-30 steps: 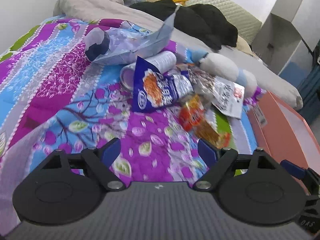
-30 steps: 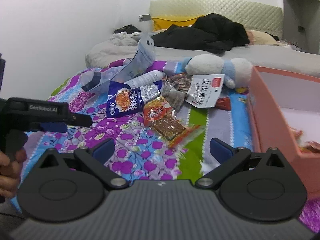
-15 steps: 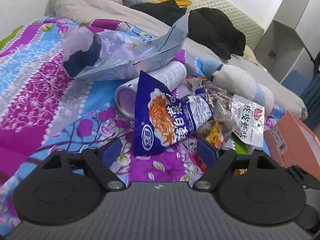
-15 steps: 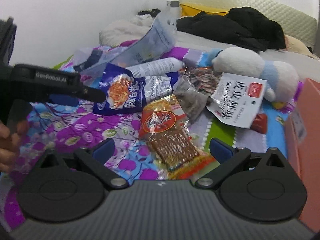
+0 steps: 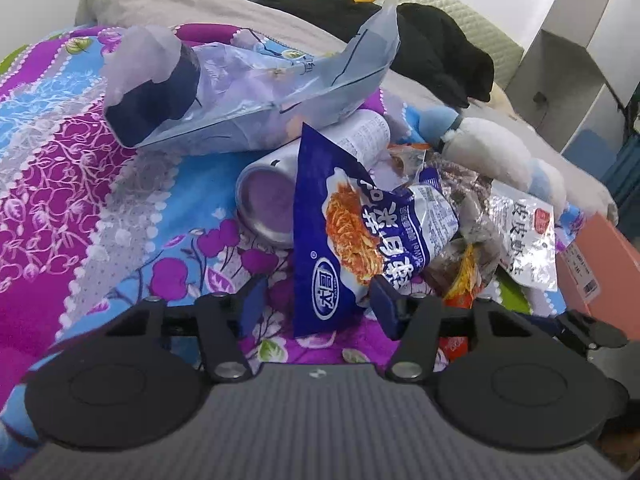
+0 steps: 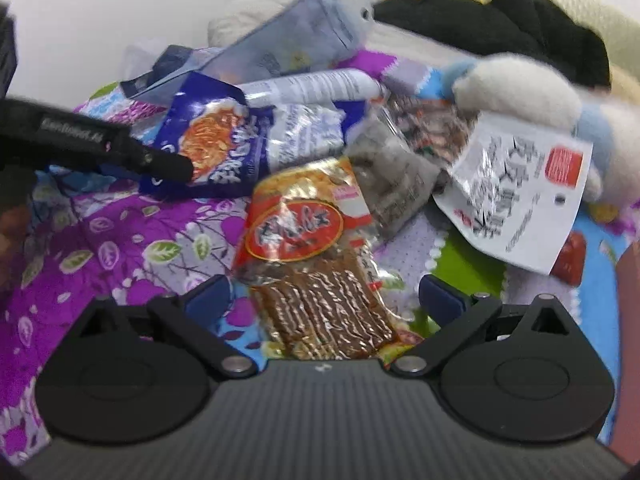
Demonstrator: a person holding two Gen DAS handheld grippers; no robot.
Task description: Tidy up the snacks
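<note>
One can [image 5: 266,204], five snack packets [image 5: 360,240].

Left gripper [image 5: 318,300], right gripper [image 6: 325,294]: black linkage arms, silver pivot screws, blue pads, ribbed grey housing.

Bed w/ purple-blue floral bedspread [image 5: 80,200] carries the lot. Snack packets [image 6: 304,248] piled mid-bed, silver can [image 5: 276,208] among them. Plush toy [image 5: 492,152] far right, black clothes [image 5: 432,52] beyond.
</note>
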